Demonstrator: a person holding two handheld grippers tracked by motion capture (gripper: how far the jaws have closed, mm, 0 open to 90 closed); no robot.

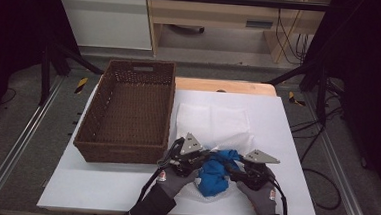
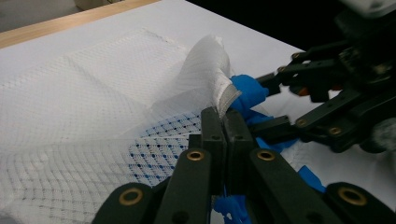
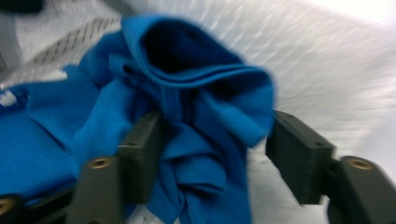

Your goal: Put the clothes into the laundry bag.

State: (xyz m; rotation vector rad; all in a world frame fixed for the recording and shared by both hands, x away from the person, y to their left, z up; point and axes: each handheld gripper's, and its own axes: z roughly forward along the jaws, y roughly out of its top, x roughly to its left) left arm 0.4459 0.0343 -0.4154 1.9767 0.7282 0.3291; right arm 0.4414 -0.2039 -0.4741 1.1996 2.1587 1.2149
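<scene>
Near the tabletop's front edge, the left gripper [image 2: 223, 122] pinched the white mesh laundry bag's [image 2: 93, 116] rim while the right gripper's [image 3: 210, 154] spread jaws straddled the blue garment [image 3: 187, 116], best pushed deeper inside.

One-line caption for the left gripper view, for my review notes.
Left claw shut on the white mesh bag, lifting its edge over the blue cloth beside the right claw.
</scene>
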